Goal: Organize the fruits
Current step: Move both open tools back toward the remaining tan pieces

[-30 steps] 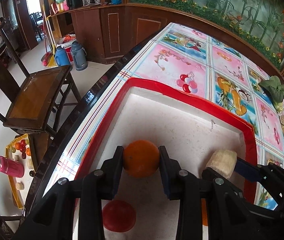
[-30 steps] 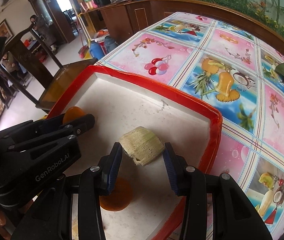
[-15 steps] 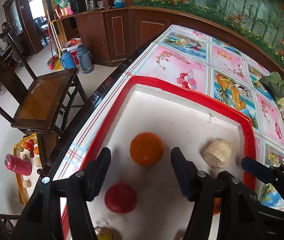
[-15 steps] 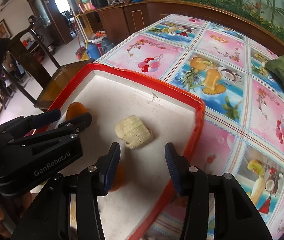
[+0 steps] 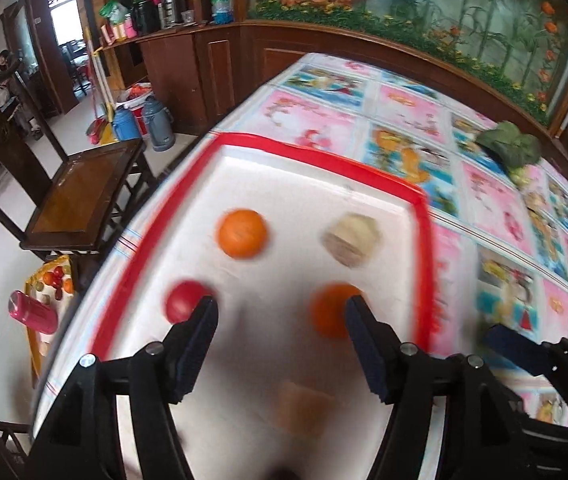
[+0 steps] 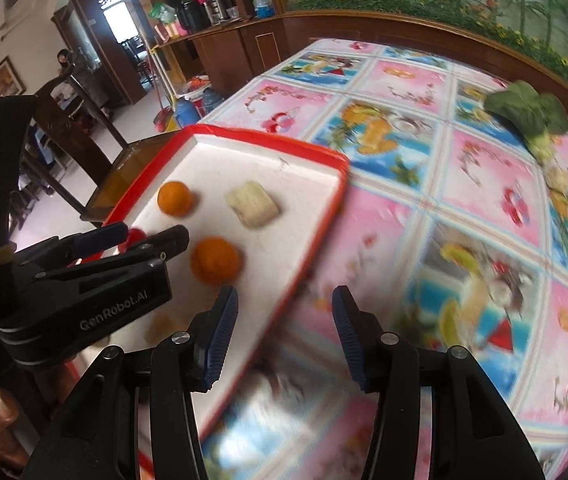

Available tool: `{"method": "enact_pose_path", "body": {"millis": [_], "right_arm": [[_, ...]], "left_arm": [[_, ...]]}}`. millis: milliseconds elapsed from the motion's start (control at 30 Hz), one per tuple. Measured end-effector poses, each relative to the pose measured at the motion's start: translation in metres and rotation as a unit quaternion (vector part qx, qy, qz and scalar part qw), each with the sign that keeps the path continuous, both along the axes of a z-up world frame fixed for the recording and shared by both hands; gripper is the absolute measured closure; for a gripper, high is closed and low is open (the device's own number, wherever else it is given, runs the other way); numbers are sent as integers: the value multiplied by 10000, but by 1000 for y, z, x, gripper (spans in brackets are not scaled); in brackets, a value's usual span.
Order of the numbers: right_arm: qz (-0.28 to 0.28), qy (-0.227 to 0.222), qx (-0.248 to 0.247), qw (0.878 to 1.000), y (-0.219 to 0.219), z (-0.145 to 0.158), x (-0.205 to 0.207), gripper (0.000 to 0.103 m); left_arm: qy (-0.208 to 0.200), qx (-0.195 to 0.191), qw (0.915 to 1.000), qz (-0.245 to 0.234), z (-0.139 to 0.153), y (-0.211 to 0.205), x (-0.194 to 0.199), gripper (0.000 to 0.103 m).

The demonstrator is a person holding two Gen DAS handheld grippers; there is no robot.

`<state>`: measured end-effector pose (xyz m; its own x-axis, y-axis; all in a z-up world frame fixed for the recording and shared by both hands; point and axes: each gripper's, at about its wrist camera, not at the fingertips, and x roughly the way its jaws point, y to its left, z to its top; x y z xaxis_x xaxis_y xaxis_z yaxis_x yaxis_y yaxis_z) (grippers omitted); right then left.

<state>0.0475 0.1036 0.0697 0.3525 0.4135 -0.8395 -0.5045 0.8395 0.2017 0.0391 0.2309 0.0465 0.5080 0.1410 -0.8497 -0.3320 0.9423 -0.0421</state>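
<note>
A white tray with a red rim (image 5: 423,216) (image 6: 336,168) lies on the table. In it are a far orange (image 5: 242,233) (image 6: 175,198), a pale ribbed block (image 5: 351,240) (image 6: 252,204), a near orange (image 5: 330,310) (image 6: 215,261), a red fruit (image 5: 182,300) (image 6: 135,235) and a tan piece (image 5: 302,404). My left gripper (image 5: 280,316) is open and empty above the tray's near part. My right gripper (image 6: 284,308) is open and empty over the tray's right rim and the tablecloth.
A green leafy bundle (image 5: 510,148) (image 6: 528,110) lies far right on the patterned tablecloth (image 6: 444,184). A wooden chair (image 5: 80,196) stands left of the table, with thermos jugs (image 5: 140,124) on the floor. Another fruit tray (image 5: 52,280) sits low at left.
Both grippers let go, the left of the orange and the right of the pale block. Both have pulled back and up; the right has swung rightwards off the tray.
</note>
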Motion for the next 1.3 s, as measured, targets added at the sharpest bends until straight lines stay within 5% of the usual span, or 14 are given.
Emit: {"method": "enact_pose_path", "body": {"millis": [433,867,1300], "right_arm": [[-806,190,84,9965,-139,-14,-32,54],[-2285,-74,140,9734,-324,-3,42,54],[-2244,-97,-191,9743,-347,-33,136,50]], "left_arm": [[250,-231,9907,-1314,-2,-144,0,30],[348,-27,9879,-1511,2,-214,32,29],[452,444,9863,-1526,1,-251,86,29]]}}
